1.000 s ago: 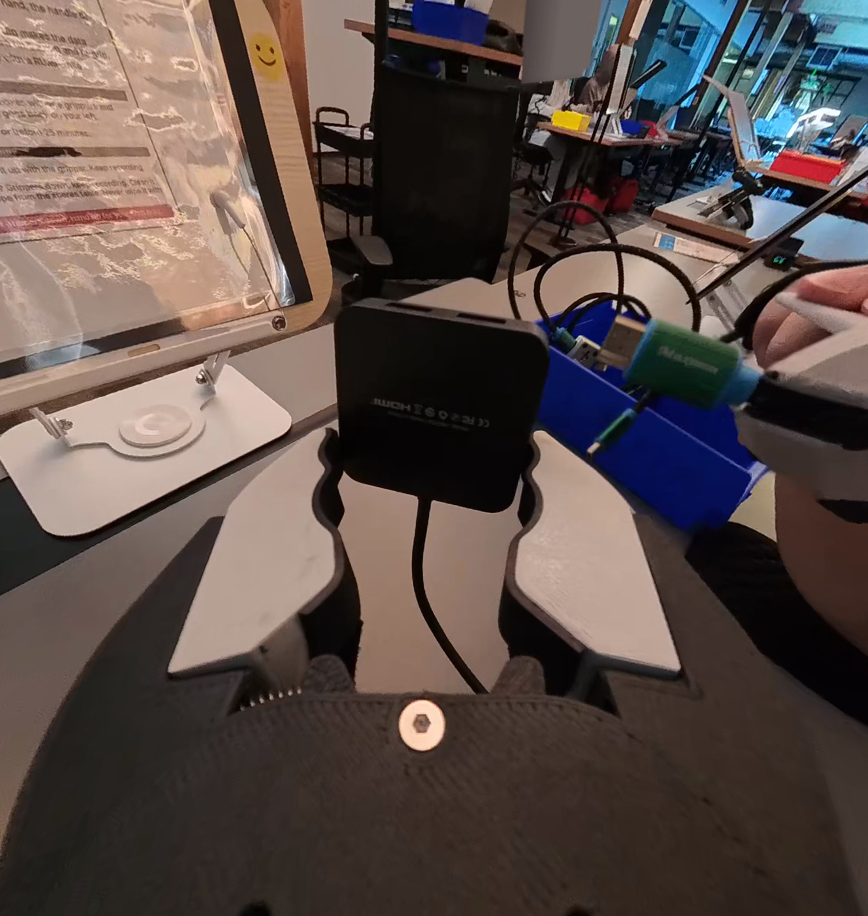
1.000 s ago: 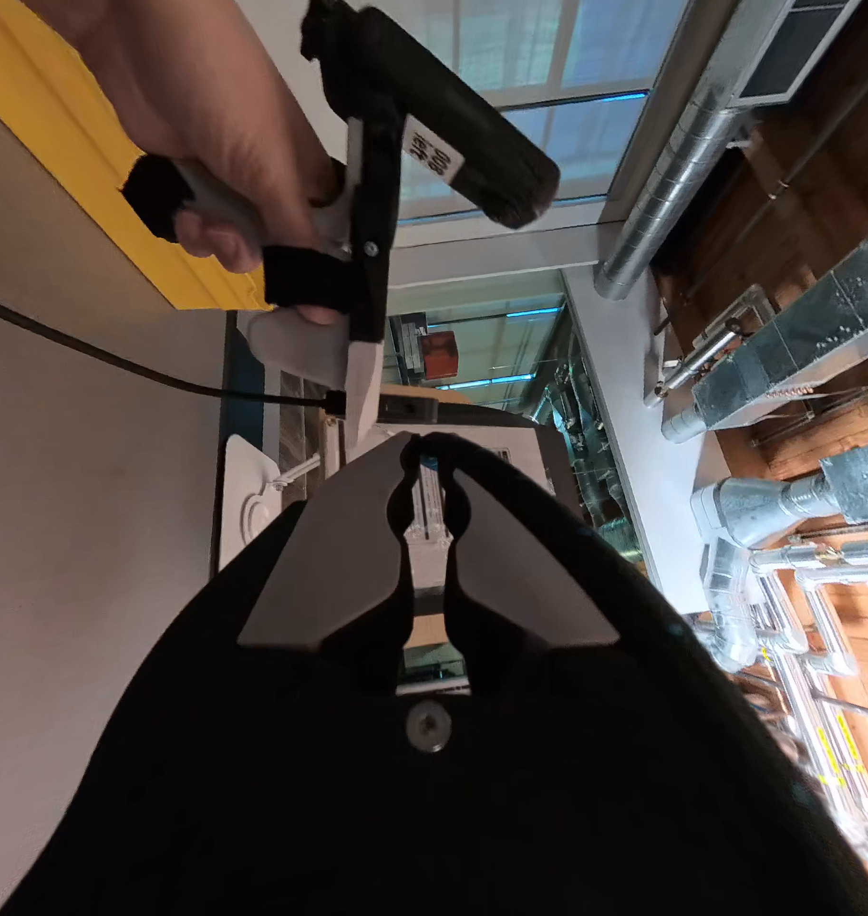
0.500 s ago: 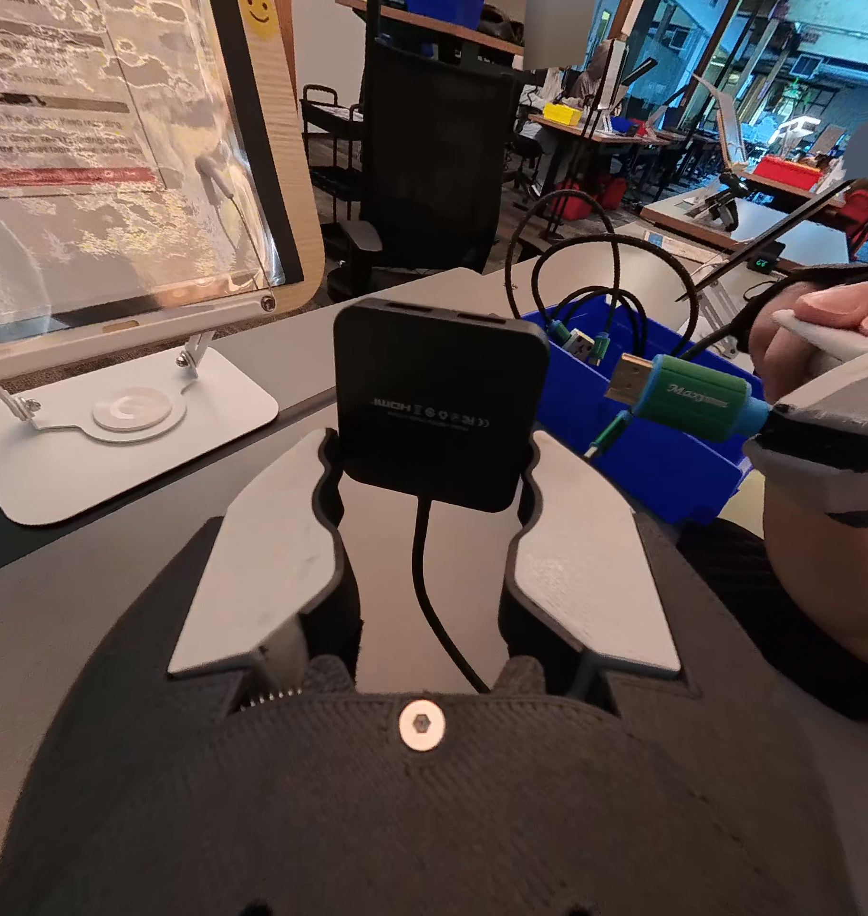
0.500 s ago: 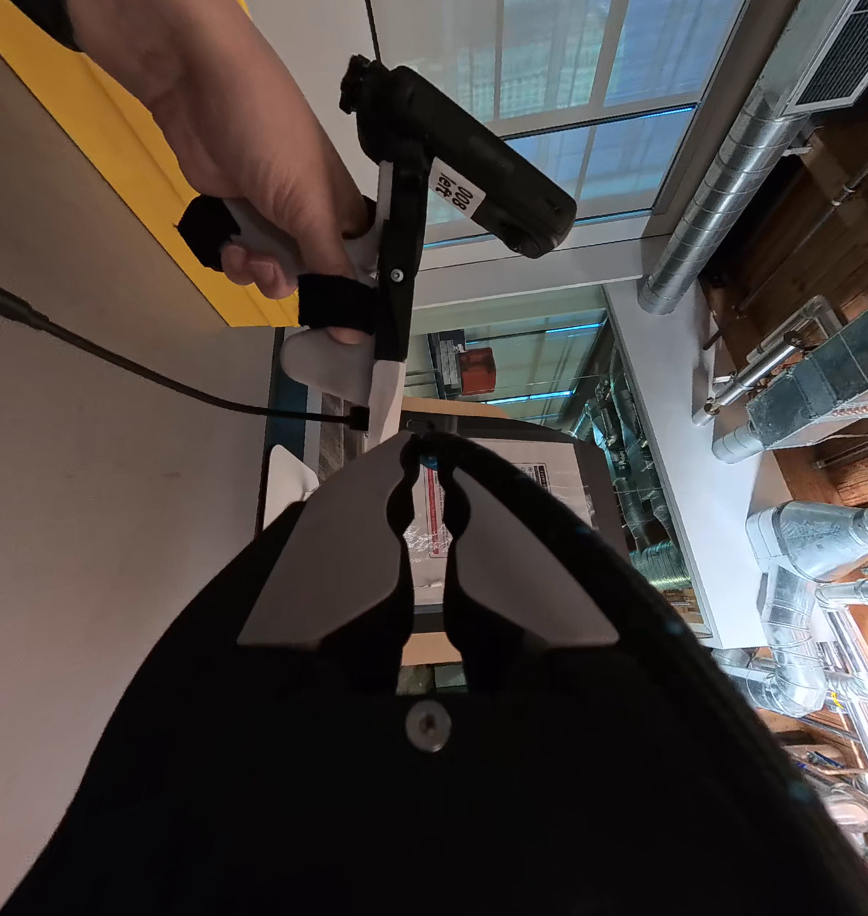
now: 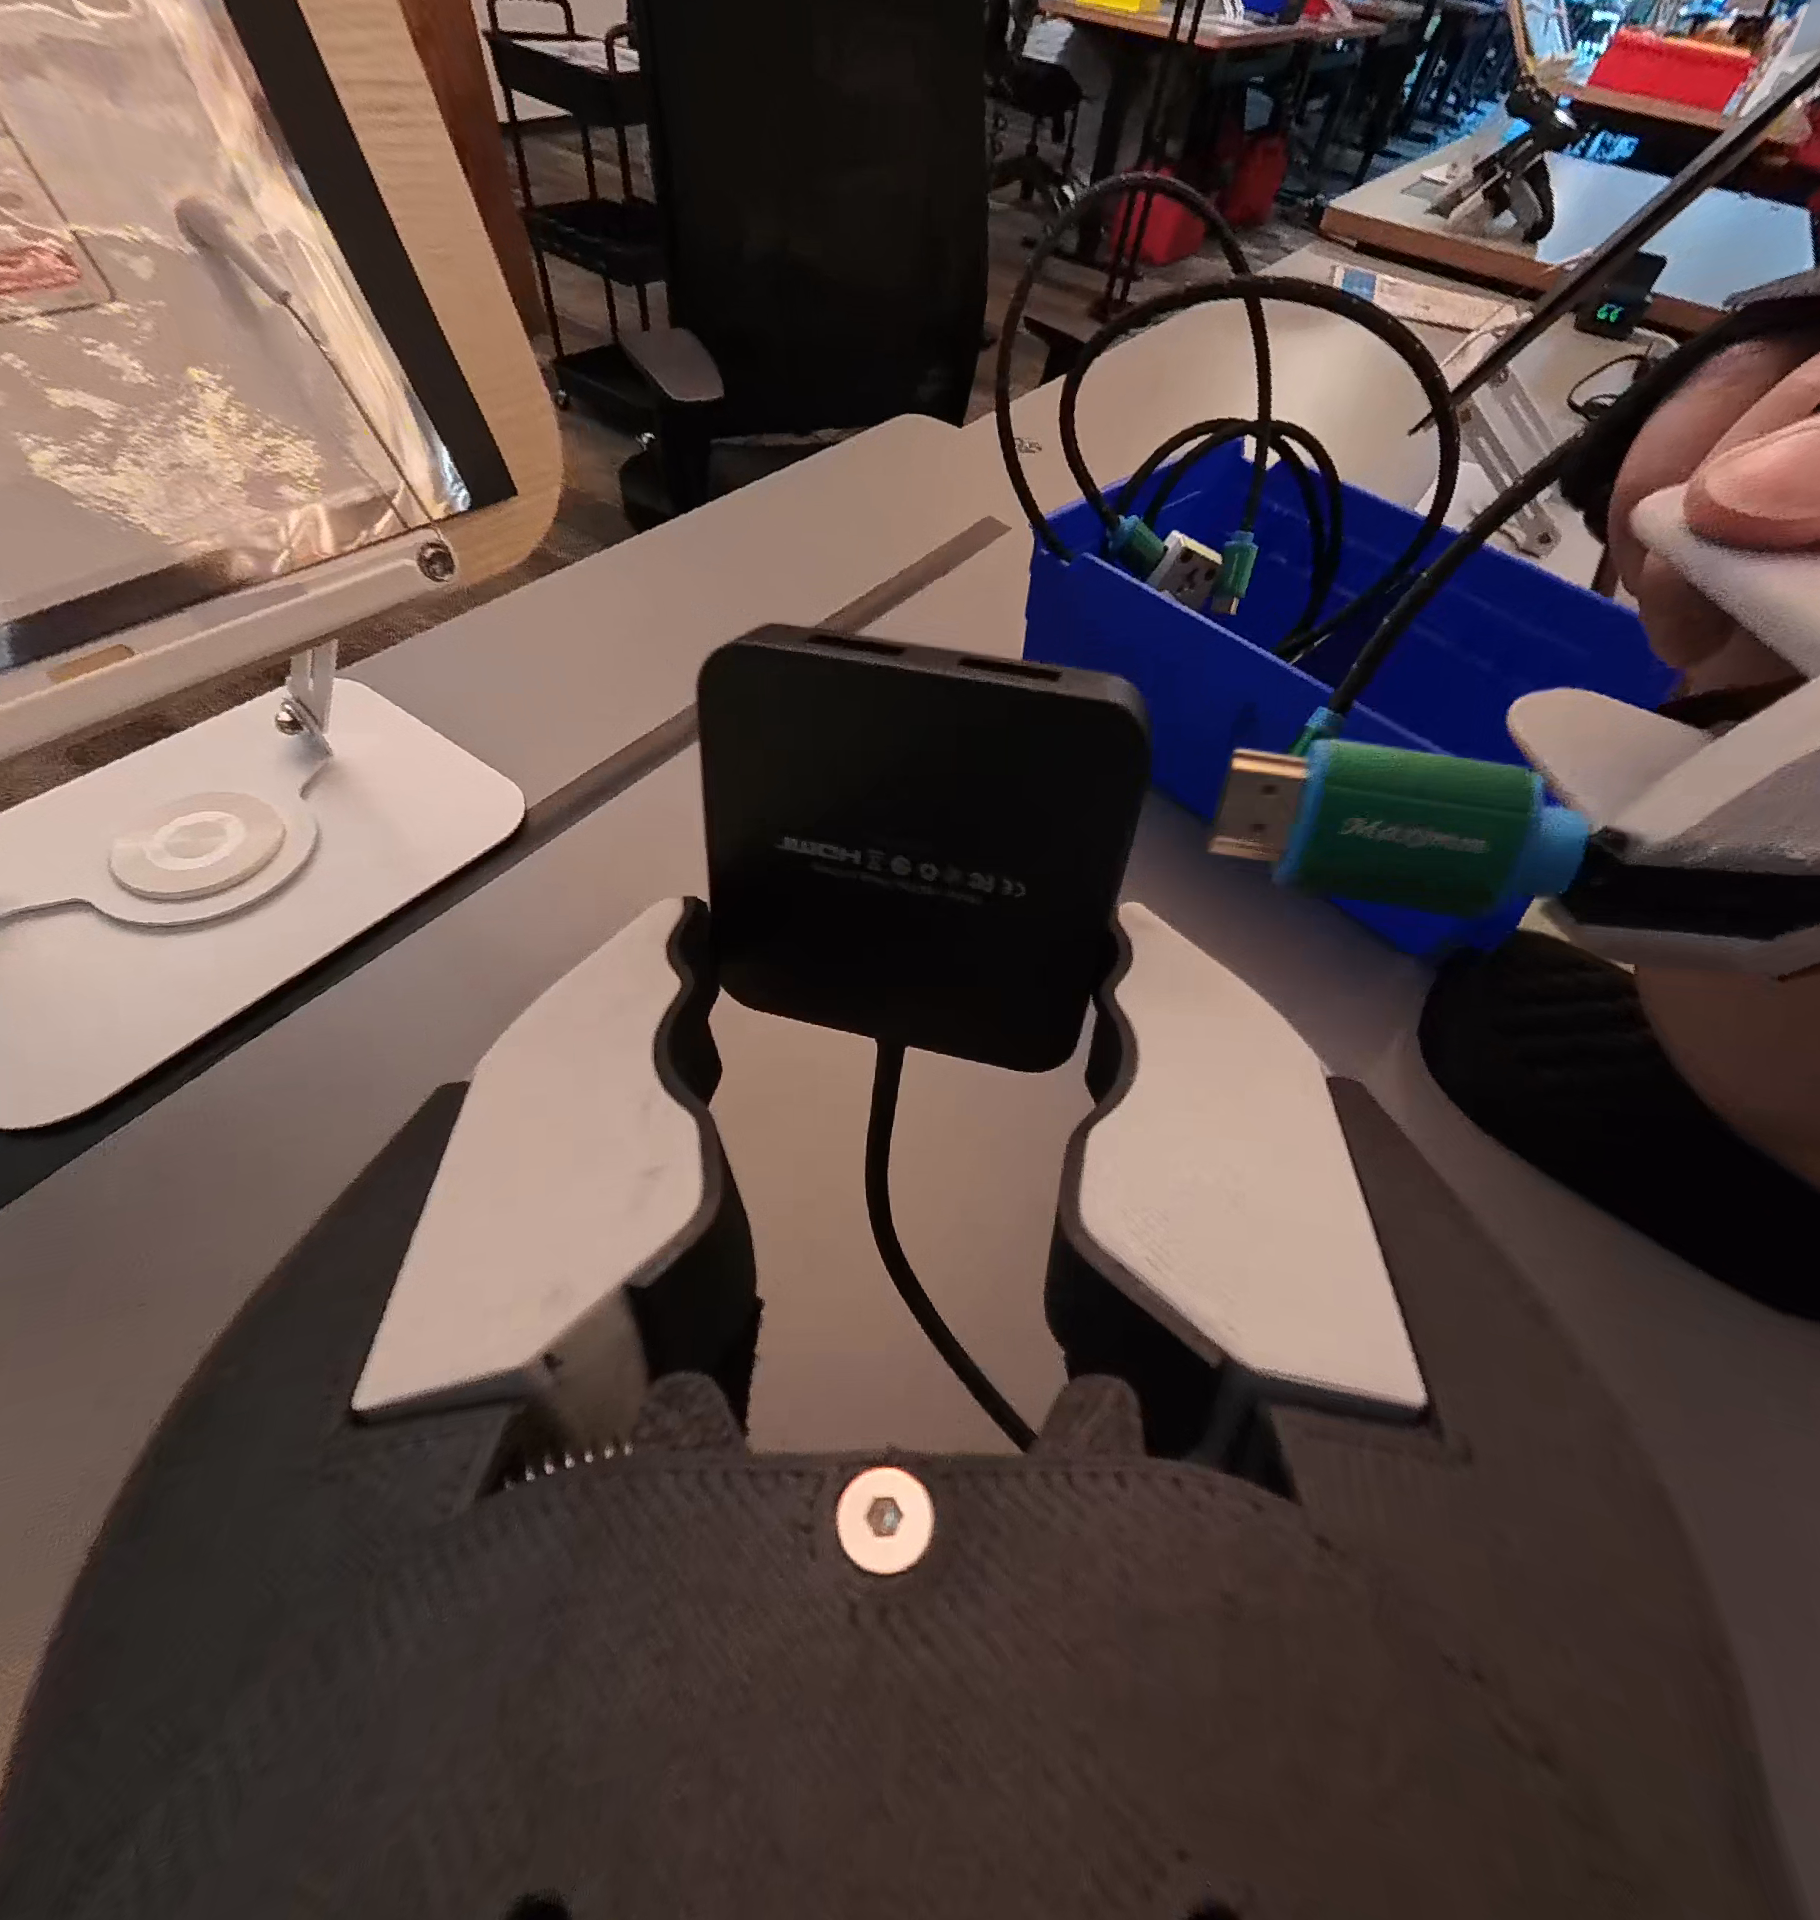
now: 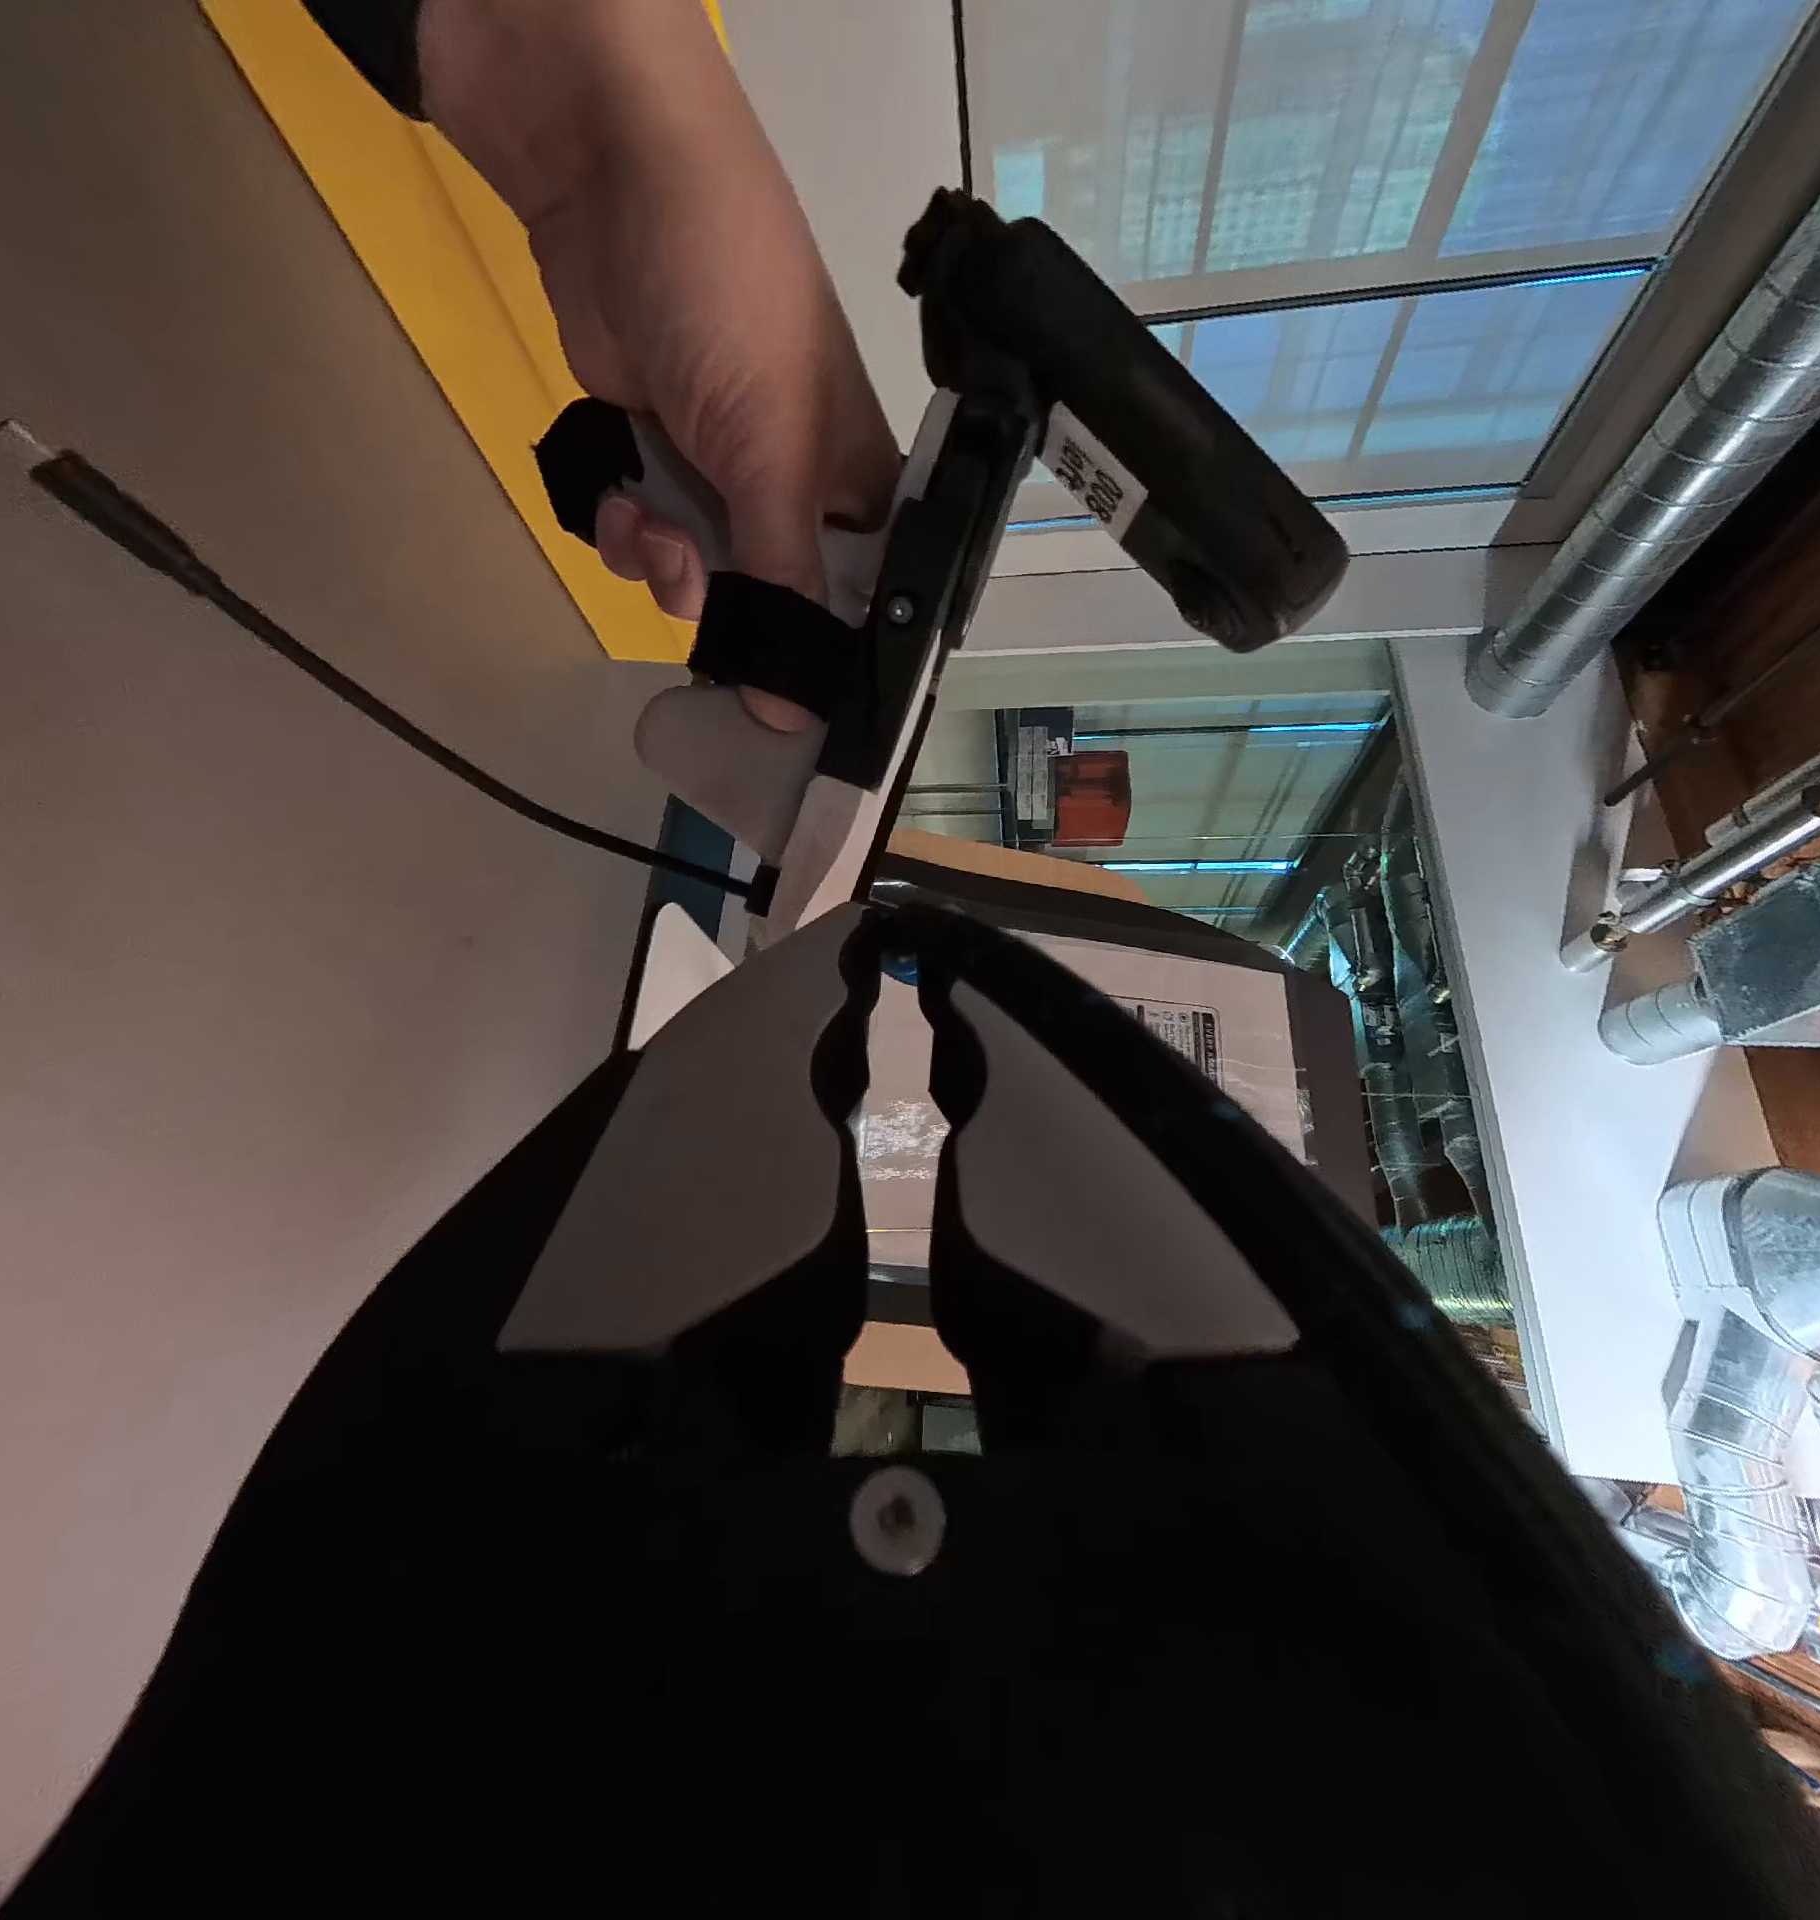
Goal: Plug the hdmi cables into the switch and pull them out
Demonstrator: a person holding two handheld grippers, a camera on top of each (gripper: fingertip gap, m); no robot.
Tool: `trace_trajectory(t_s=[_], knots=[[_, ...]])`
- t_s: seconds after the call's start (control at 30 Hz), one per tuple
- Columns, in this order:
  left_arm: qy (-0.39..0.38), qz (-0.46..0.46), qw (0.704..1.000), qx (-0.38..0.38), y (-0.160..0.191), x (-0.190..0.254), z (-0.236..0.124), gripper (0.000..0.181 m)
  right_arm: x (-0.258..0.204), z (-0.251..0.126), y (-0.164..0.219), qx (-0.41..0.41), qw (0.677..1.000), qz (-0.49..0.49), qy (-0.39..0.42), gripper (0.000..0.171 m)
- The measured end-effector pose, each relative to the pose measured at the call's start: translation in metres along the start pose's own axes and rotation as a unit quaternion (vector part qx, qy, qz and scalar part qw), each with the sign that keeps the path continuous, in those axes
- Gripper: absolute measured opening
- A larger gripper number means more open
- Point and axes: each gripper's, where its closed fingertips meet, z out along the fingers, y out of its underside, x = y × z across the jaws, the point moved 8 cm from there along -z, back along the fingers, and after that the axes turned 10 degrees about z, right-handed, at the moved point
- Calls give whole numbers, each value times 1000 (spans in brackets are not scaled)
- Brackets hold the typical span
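open-plan lab workspace: rows of worktables (image 5: 1571,223), office chair (image 5: 823,197), exposed ceiling ducts (image 6: 1664,436)

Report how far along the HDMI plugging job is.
Done: the left gripper clamps the black switch, and the right gripper holds the green HDMI plug. In hand: the plug hangs beside the switch, apart from it. Left: both visible ports sit empty, so plugging in and pulling out remain.

Black grippers (image 5: 901,935), white fingers (image 5: 584,1132)

Black switch (image 5: 916,842), green-and-blue HDMI plug (image 5: 1415,821), blue bin (image 5: 1197,665), white stand (image 5: 210,883).
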Motion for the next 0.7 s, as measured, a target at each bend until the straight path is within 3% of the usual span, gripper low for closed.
trace_trajectory(t_s=[0.03,0.7], knots=[[3,1,1000,-3,0,1,1,69,-1,1,0,-1,1000,-1,-4,6],[19,16,1000,-19,1,8,4,69,-5,2,1,-5,1000,-4,-25,6]])
